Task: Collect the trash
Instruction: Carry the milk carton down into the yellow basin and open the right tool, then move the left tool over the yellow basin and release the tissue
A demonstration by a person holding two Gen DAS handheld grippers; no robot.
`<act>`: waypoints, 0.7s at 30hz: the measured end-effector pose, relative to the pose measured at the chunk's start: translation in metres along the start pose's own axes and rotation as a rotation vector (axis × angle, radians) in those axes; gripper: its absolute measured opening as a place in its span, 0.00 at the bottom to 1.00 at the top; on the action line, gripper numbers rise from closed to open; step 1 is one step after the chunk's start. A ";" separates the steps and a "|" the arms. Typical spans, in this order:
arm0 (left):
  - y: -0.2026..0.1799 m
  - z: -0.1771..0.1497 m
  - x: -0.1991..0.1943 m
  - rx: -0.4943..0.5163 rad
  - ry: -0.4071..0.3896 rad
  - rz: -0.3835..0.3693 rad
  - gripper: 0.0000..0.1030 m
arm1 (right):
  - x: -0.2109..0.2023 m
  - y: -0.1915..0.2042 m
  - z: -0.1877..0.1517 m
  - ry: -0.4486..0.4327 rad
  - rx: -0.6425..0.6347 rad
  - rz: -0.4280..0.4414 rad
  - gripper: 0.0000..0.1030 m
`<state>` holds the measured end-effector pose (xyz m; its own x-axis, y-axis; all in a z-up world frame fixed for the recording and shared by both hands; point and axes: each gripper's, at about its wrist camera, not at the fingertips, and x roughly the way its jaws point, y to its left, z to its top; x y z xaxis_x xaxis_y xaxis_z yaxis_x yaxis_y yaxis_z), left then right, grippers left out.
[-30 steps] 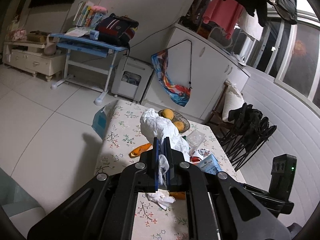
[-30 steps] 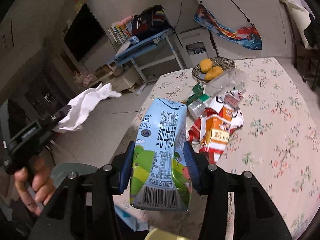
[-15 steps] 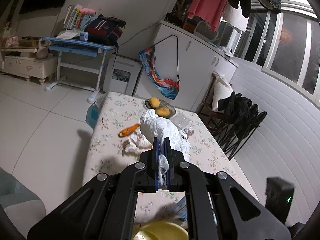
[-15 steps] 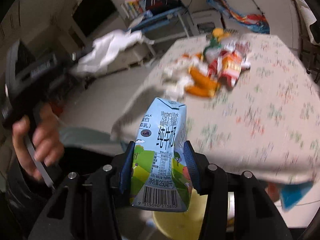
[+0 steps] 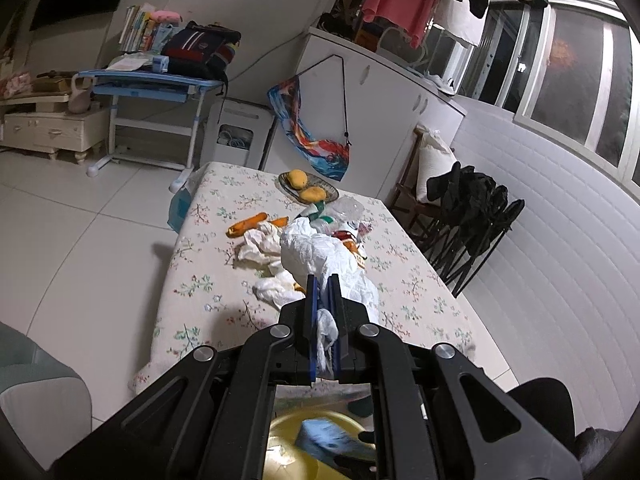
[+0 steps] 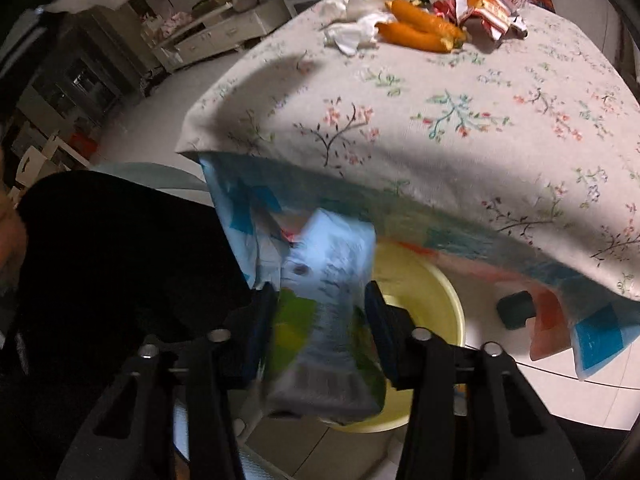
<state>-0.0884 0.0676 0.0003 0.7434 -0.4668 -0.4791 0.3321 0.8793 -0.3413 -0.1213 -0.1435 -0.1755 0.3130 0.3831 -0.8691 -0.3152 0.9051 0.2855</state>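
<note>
Two mangoes (image 5: 306,186), one milk carton (image 6: 326,312), one yellow basin (image 6: 424,292), perhaps two orange wrappers (image 6: 420,28).

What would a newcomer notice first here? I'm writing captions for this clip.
The blurred milk carton between the right tongs, poised over the yellow basin on the floor by the table edge. Next, the crumpled white tissue pinched in the left tongs, above wrappers and orange peels littering the floral tablecloth.

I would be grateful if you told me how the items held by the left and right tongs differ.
The left tongs pinch a crumpled white tissue, soft and shapeless; the right tongs flank a milk carton, boxy and printed blue and green. The tissue is over the table; the carton is over the yellow bin. The tissue is sharp, the carton blurred. Both are trash.
</note>
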 end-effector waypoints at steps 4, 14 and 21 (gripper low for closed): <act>-0.004 -0.008 -0.005 0.010 0.008 -0.005 0.05 | 0.002 0.004 -0.002 0.008 -0.017 -0.021 0.44; -0.017 -0.025 -0.011 0.057 0.067 -0.025 0.06 | -0.058 -0.016 0.007 -0.233 0.084 -0.048 0.53; -0.029 -0.058 -0.005 0.085 0.200 -0.039 0.06 | -0.103 -0.035 0.006 -0.421 0.170 -0.092 0.61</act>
<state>-0.1352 0.0390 -0.0344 0.6014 -0.5030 -0.6207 0.4127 0.8609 -0.2977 -0.1371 -0.2140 -0.0933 0.6807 0.3096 -0.6640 -0.1288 0.9428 0.3076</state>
